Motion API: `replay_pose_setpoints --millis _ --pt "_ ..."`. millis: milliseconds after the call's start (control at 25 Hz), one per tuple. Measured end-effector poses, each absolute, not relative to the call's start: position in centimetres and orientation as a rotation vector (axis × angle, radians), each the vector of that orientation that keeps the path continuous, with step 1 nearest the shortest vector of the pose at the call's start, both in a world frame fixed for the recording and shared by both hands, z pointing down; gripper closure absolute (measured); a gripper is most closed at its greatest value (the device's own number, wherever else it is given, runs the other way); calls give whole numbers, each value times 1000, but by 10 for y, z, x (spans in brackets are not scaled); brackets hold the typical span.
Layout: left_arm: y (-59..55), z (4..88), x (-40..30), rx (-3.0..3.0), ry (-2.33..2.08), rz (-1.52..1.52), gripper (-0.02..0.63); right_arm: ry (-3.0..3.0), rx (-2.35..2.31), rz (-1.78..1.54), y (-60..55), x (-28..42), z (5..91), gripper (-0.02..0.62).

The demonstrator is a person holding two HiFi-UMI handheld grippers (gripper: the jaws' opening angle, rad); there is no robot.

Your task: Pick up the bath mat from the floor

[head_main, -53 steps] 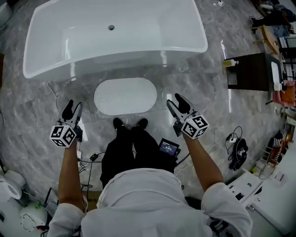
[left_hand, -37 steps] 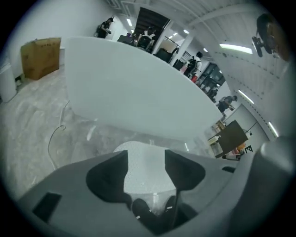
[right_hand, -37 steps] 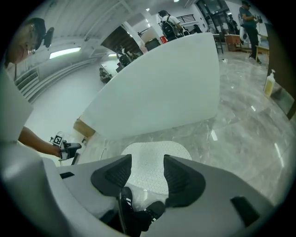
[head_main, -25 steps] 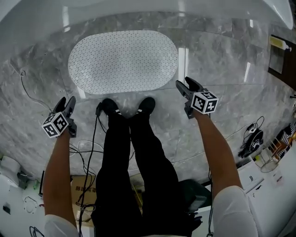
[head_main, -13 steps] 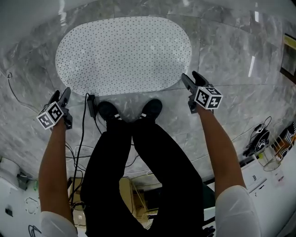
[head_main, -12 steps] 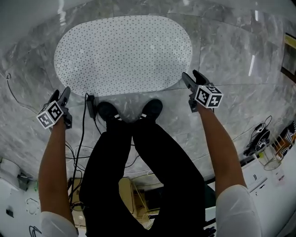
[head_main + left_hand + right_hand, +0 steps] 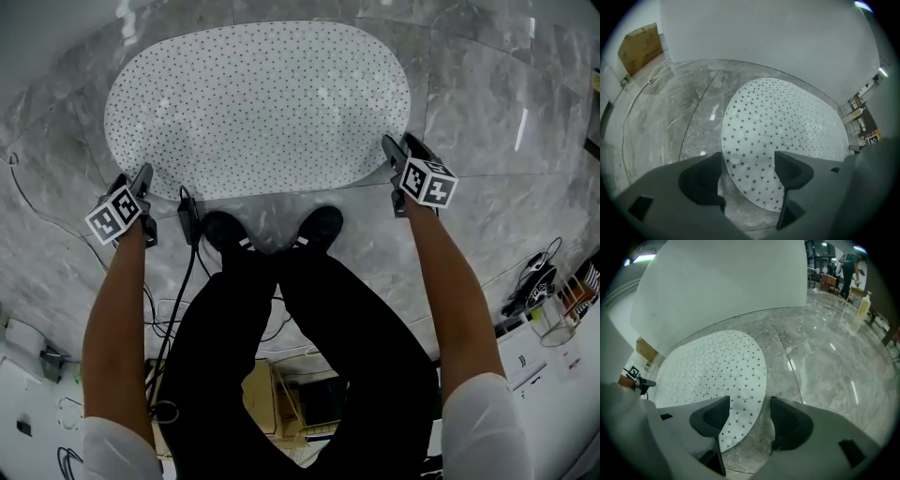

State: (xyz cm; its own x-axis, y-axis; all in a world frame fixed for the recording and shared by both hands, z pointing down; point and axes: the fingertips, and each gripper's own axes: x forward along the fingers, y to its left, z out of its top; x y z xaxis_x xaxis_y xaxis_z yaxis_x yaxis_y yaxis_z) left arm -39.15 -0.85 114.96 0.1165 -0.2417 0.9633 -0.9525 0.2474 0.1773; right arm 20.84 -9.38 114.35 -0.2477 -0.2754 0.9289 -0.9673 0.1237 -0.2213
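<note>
Bath mat, white and dotted, lay flat on the grey marble floor, just ahead of my shoes. My left claw and right claw had just been opening. They stood spread at opposite ends of the mat, its rim showing between each pair of jaws, unpinched.

The floor is glossy grey marble, streaked with reflected ceiling light. A white bathtub rises from it as a smooth curved wall. A cardboard box stands far off on the tiles. Black cables trail across the floor, and white furniture fills one corner.
</note>
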Motion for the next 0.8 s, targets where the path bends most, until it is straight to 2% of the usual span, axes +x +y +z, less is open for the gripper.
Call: replay_pose_setpoints --millis 320,440,480,520,560,640,800 --pt "-5 1155 -394 1200 -1407 835 273 -1584 1287 1139 -94 193 1144 319" --pt "-7 1154 -389 1222 -1373 857 336 -1553 1336 1210 -97 191 1144 337" --pt "-8 1156 -383 1242 -1343 872 420 -1573 1296 1221 -96 184 1144 355" --pt "-8 1157 -375 1259 -1310 881 480 -1603 1233 1222 -94 174 1144 457" --pt "-8 1159 -369 1266 -1290 877 558 -1626 1176 1214 -91 163 1145 472" --pt "-11 1156 -367 1255 -1307 828 569 -1639 1143 1202 -90 147 1146 497" --pt "-16 1138 -369 1274 -1328 730 577 -1660 1206 1216 -94 145 1131 505"
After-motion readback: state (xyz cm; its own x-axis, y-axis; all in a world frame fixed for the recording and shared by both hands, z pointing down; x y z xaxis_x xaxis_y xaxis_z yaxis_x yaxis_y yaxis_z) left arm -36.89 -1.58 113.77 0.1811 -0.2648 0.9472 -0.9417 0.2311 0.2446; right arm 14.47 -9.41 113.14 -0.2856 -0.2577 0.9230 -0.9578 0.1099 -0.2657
